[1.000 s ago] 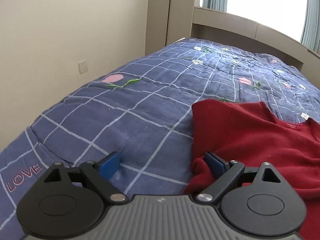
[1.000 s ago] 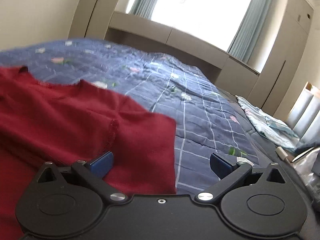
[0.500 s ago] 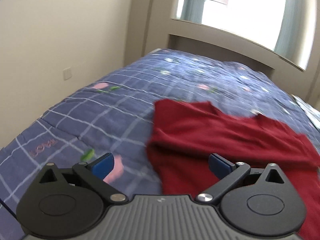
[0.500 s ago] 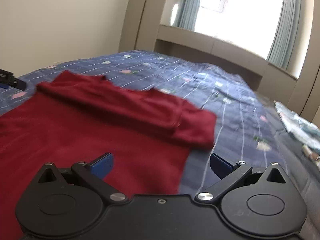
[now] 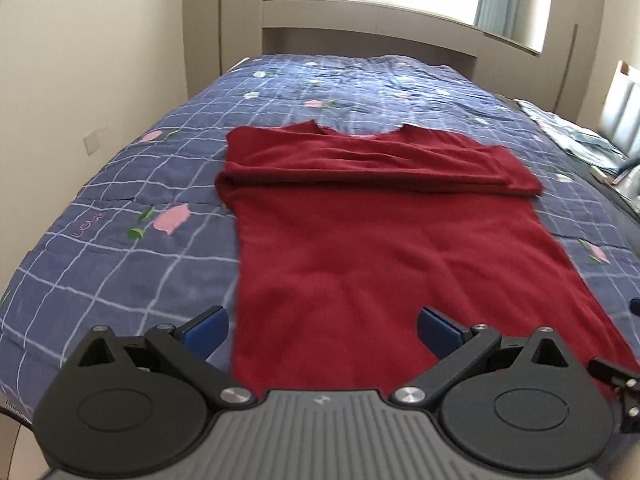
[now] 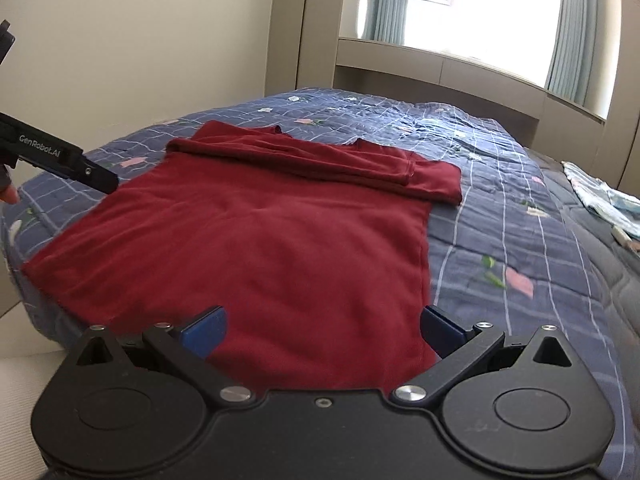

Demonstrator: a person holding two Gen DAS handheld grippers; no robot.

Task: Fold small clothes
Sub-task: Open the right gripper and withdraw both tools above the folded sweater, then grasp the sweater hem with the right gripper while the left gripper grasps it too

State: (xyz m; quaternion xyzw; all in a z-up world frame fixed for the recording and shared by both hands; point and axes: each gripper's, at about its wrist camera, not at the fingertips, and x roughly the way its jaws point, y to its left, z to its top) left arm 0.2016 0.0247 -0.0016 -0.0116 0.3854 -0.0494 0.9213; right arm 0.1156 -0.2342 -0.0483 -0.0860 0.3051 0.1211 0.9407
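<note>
A dark red top [image 5: 384, 240] lies flat on the bed, neckline at the far end, both sleeves folded across the chest as a band [image 5: 360, 164]. It also shows in the right wrist view [image 6: 256, 232]. My left gripper [image 5: 322, 330] is open and empty above the near hem, over the garment's left edge. My right gripper [image 6: 322, 328] is open and empty above the near hem, by the right edge. The left gripper's body [image 6: 56, 156] shows at the left of the right wrist view.
The bed has a blue checked quilt [image 5: 132, 200] with flower prints. A beige wall [image 5: 80, 60] runs along the bed's left side. A window ledge and cupboards stand at the far end. Light patterned cloth [image 6: 604, 200] lies at the bed's right side.
Both grippers have pulled back from the sleeve area toward the near hem and risen. The whole top with its folded sleeves has come into view. Both stay open.
</note>
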